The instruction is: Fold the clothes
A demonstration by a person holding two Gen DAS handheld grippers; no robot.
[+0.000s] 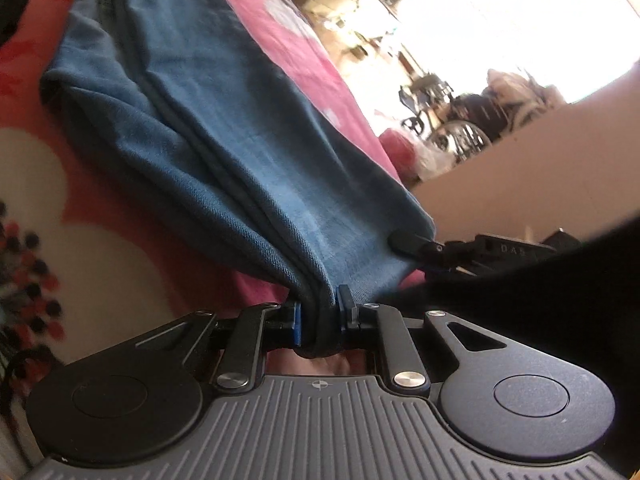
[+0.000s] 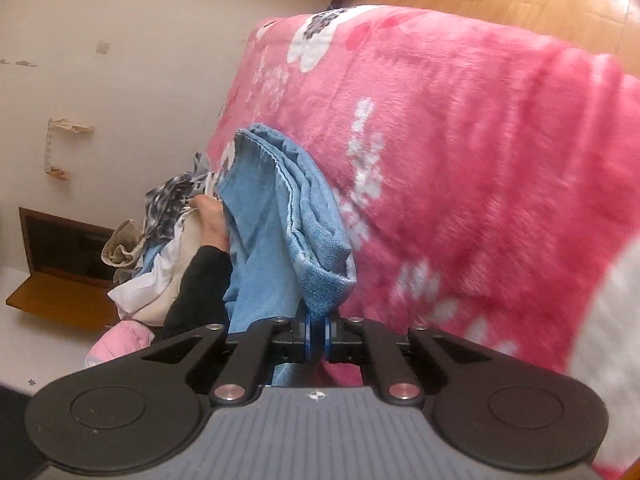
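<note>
Blue terry-cloth garment [image 1: 224, 128], soft and folded double, held at one end by both tools. Left hand-held gripper [image 1: 318, 322]: blue pads pressed together on a bunched, seamed corner of the cloth. Right hand-held gripper [image 2: 316, 334]: pads pinching the neighbouring corner of the same end; in the left view its black fingertips [image 1: 404, 242] bite the hem just beside the left tool, so the two grips sit near each other.

Position of item: the cloth runs straight away from both tools, its long axis lying forward along their fingers, the far end resting on the pink fleece bed blanket with white paw prints [image 2: 480, 160]. Both grips are at the near end; neither is clearly nearer the far end.

Judged step: a lengthwise fold, the held end to be carried forward over the far end.

Beyond, in the right view: a person's bare hand in a black sleeve [image 2: 210, 220] against the cloth, then a heap of unfolded mixed laundry [image 2: 160, 248]. Farthest, in the left view: a wheelchair [image 1: 452, 120] by a bright opening.
</note>
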